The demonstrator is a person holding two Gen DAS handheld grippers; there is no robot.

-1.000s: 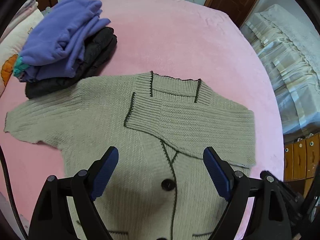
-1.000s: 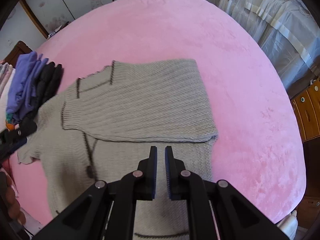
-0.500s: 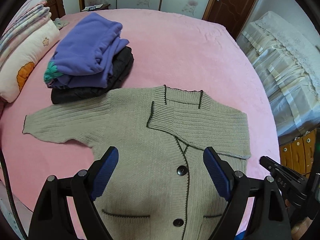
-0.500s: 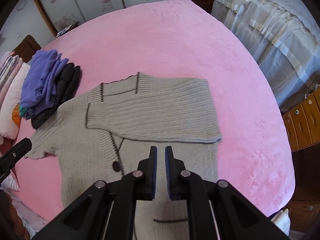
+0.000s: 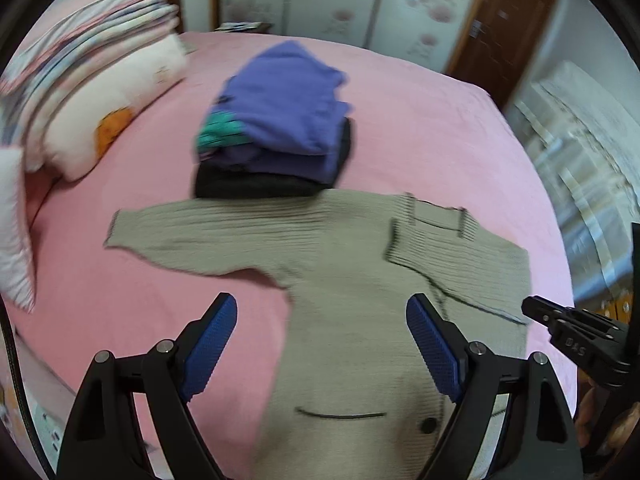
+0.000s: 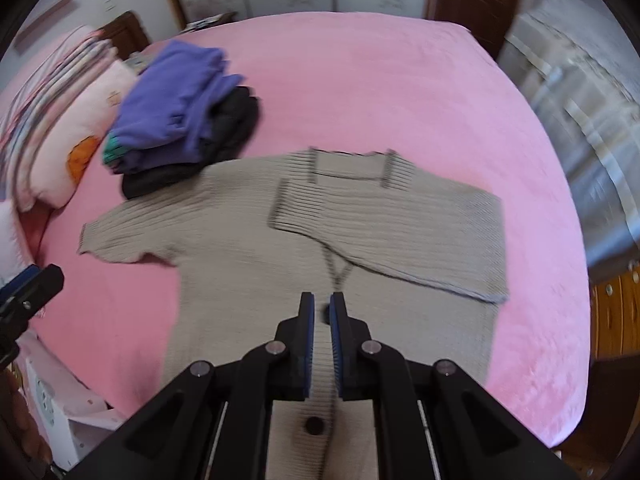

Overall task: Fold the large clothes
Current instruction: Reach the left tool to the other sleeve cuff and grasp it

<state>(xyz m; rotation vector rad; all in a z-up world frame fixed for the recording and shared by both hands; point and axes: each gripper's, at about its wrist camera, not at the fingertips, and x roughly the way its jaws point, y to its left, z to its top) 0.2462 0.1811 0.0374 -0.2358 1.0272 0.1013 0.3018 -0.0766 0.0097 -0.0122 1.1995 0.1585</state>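
Note:
A beige knitted cardigan [image 5: 344, 292] [image 6: 256, 264] with dark trim and buttons lies flat on the pink bed [image 5: 420, 128] [image 6: 380, 92]. Its right sleeve [image 6: 400, 224] is folded across the chest; its left sleeve [image 5: 188, 240] stretches out to the left. My left gripper [image 5: 320, 344] hangs open above the cardigan's body, nothing between its blue pads. My right gripper [image 6: 322, 308] hovers shut and empty over the cardigan's button line. Its tip also shows in the left wrist view, at the right edge [image 5: 560, 324].
A stack of folded clothes [image 5: 276, 124] [image 6: 180, 108], purple on black, sits just beyond the cardigan's left shoulder. Pillows and a striped quilt [image 5: 80, 92] lie at the bed's left. A curtain [image 6: 580, 92] and wooden drawers [image 6: 616, 304] stand to the right.
Both grippers have pulled back and up from the cardigan, so more of the bed and the whole left sleeve show now. The cardigan has not moved.

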